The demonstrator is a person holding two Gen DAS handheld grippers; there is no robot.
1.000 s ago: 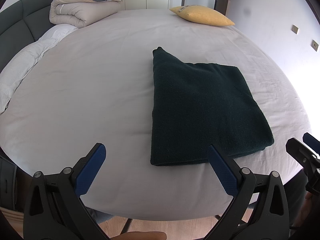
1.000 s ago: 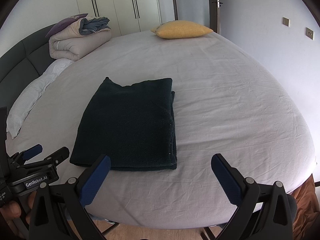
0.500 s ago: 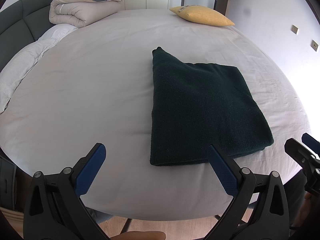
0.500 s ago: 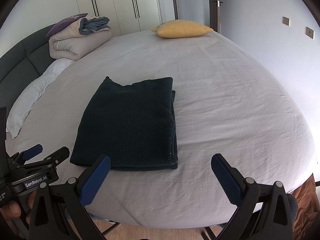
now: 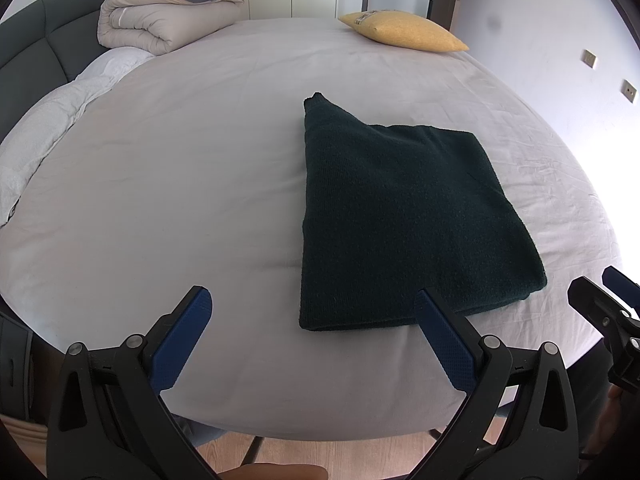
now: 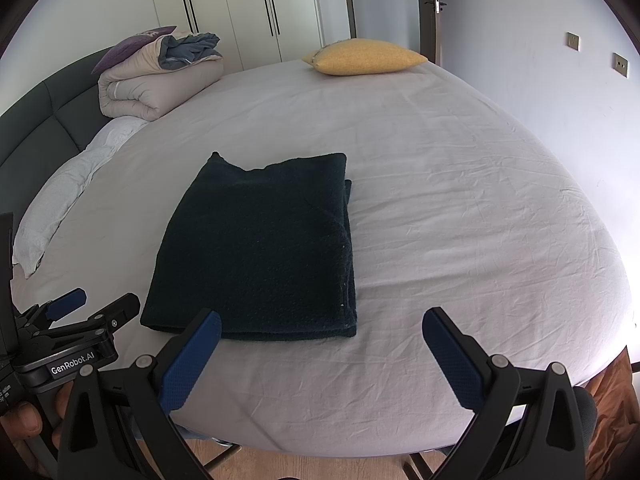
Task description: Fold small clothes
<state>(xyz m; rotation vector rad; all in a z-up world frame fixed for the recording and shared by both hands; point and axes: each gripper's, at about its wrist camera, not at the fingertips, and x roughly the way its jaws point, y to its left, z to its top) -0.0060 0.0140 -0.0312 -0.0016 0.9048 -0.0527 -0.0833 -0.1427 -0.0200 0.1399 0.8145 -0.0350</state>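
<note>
Your right tool (image 6: 322, 316) hangs at the near edge of the bed with the pale grey sheet (image 6: 460, 208), its blue-padded fingers (image 6: 191, 362) spread wide and holding nothing. The folded dark green knitted garment (image 6: 260, 248) lies flat on the sheet just beyond the left finger. Your left tool (image 6: 96, 304) sits at lower left, also spread, with a yellow pillow (image 6: 364, 56) and rolled beige duvet (image 6: 156, 80) far behind.

dark green garment (image 5: 400, 216), white sheet (image 5: 180, 184), yellow pillow (image 5: 404, 34)
</note>
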